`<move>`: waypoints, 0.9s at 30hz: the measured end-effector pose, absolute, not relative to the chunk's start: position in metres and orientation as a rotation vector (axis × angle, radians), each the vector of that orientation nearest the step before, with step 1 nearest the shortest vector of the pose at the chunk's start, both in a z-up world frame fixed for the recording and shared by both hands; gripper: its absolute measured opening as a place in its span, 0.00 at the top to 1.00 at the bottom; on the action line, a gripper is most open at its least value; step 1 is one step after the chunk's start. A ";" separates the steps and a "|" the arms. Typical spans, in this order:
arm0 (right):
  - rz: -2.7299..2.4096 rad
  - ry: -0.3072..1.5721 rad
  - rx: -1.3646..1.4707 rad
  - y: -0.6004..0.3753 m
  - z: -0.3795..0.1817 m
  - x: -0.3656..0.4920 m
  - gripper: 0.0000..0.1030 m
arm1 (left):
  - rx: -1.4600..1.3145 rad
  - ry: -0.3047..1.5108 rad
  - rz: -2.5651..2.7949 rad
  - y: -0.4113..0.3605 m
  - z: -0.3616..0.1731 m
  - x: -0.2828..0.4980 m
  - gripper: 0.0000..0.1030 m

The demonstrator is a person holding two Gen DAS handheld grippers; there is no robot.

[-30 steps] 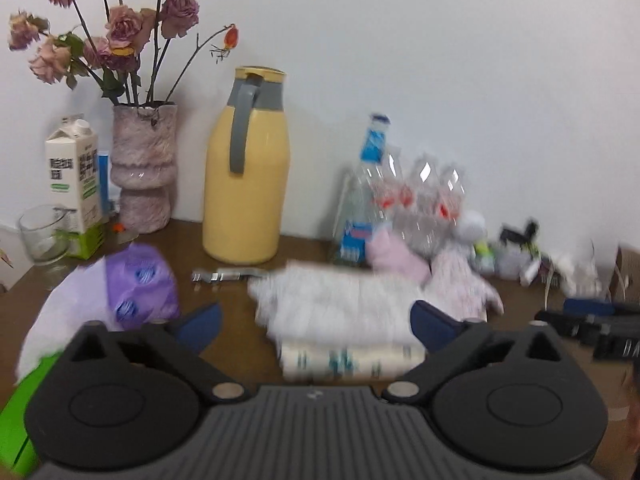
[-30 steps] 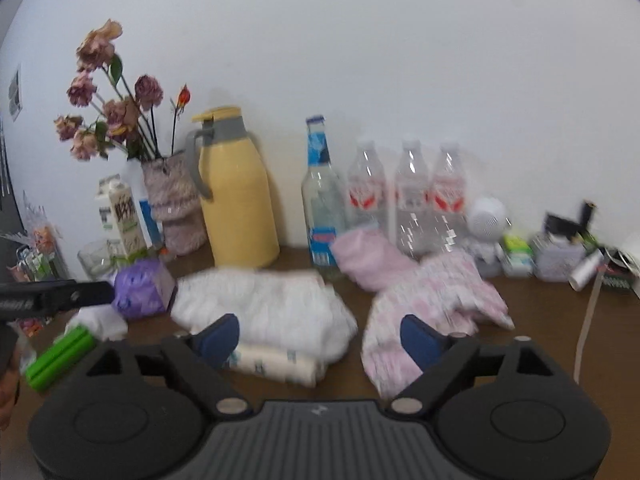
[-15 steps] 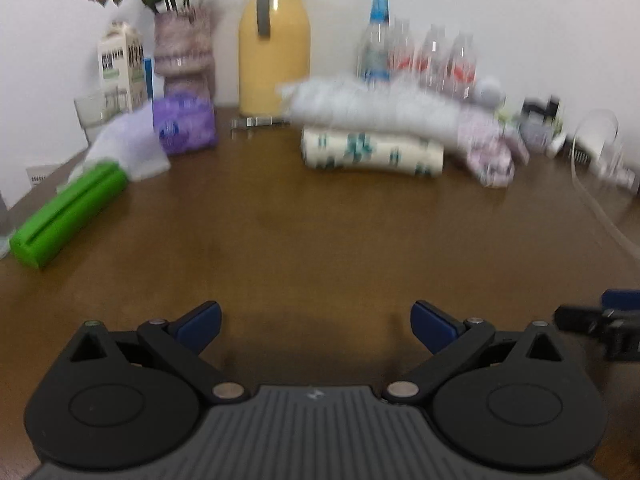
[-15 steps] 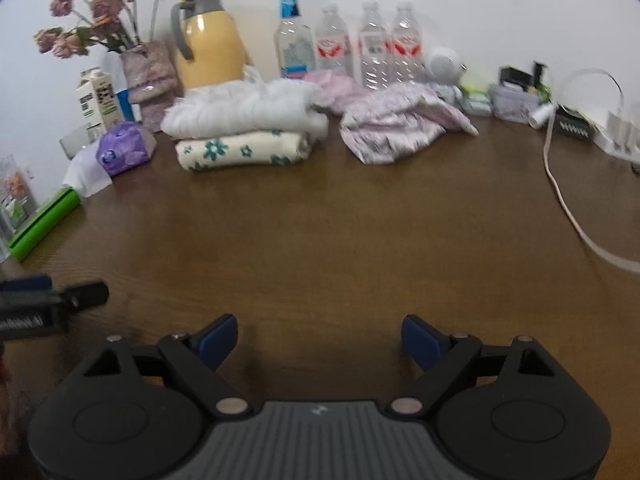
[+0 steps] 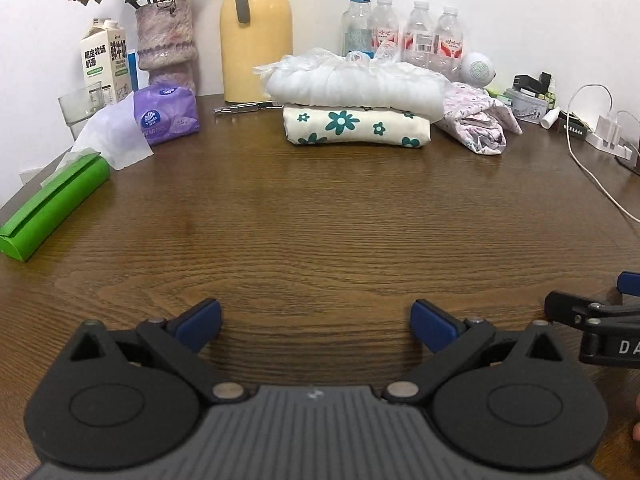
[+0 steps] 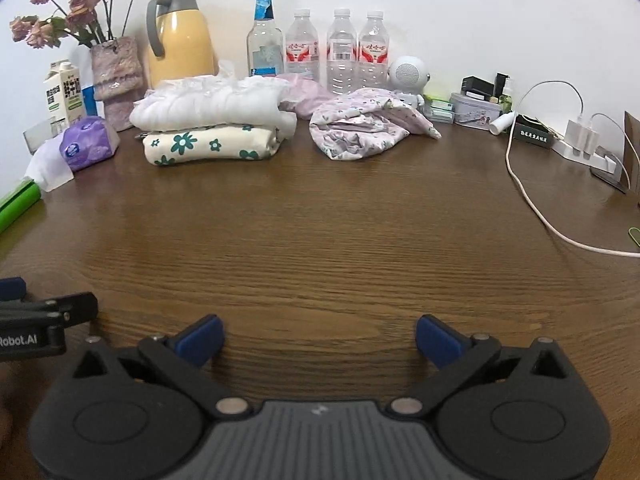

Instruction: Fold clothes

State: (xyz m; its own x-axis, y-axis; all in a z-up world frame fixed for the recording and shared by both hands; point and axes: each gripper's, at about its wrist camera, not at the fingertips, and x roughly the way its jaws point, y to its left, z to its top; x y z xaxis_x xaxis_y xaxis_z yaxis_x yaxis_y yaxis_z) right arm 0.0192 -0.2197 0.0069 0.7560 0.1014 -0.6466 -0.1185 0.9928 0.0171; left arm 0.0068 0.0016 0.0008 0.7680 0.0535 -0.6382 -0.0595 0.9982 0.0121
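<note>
At the back of the brown table lies a folded stack: a white ruffled garment on top of a cream cloth with green flowers. To its right sits a crumpled pale pink floral garment. My left gripper hovers low over bare wood near the front edge, open with nothing between its fingers. My right gripper is beside it to the right, its jaws opening wide and empty. Both are far from the clothes.
Along the wall stand a flower vase, milk carton, yellow jug, several bottles and a white speaker. A purple tissue pack and green box lie left; a white cable and charger right.
Both grippers have dropped and pulled back from the clothes toward the front of the table, now tilted down at bare wood. The right jaws have spread a little wider.
</note>
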 end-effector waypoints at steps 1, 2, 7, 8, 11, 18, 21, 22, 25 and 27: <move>0.121 0.703 -0.025 -0.219 0.007 0.019 0.00 | -0.013 0.692 0.064 0.002 0.001 0.007 0.00; 0.122 0.703 -0.025 -0.218 0.007 0.019 0.00 | -0.014 0.692 0.067 0.001 0.001 0.007 0.00; 0.136 0.702 -0.032 -0.209 0.006 0.020 0.00 | 0.001 0.693 0.041 -0.007 0.001 0.006 0.00; 0.138 0.702 -0.032 -0.209 0.006 0.020 0.00 | 0.002 0.693 0.036 -0.008 0.001 0.006 0.00; 0.140 0.701 -0.032 -0.208 0.006 0.020 0.00 | 0.003 0.693 0.034 -0.008 0.001 0.006 0.00; 0.144 0.700 -0.031 -0.205 0.006 0.019 0.00 | 0.001 0.693 0.045 -0.009 0.001 0.006 0.00; 0.139 0.701 -0.030 -0.204 0.006 0.020 0.00 | -0.002 0.693 0.051 -0.008 0.001 0.007 0.00; 0.140 0.701 -0.030 -0.204 0.006 0.020 0.00 | -0.002 0.693 0.052 -0.008 0.001 0.007 0.00; 0.143 0.701 -0.031 -0.204 0.006 0.021 0.00 | -0.002 0.693 0.052 -0.008 0.001 0.007 0.00; 0.146 0.701 -0.032 -0.205 0.006 0.022 0.00 | -0.002 0.694 0.052 -0.008 0.001 0.007 0.00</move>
State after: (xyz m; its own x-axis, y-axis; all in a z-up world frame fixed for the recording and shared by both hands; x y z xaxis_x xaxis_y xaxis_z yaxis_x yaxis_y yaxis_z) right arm 0.0223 -0.2047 0.0063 0.7546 0.1231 -0.6446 -0.1445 0.9893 0.0198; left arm 0.0066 -0.0082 0.0012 0.7677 0.0473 -0.6390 -0.0487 0.9987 0.0154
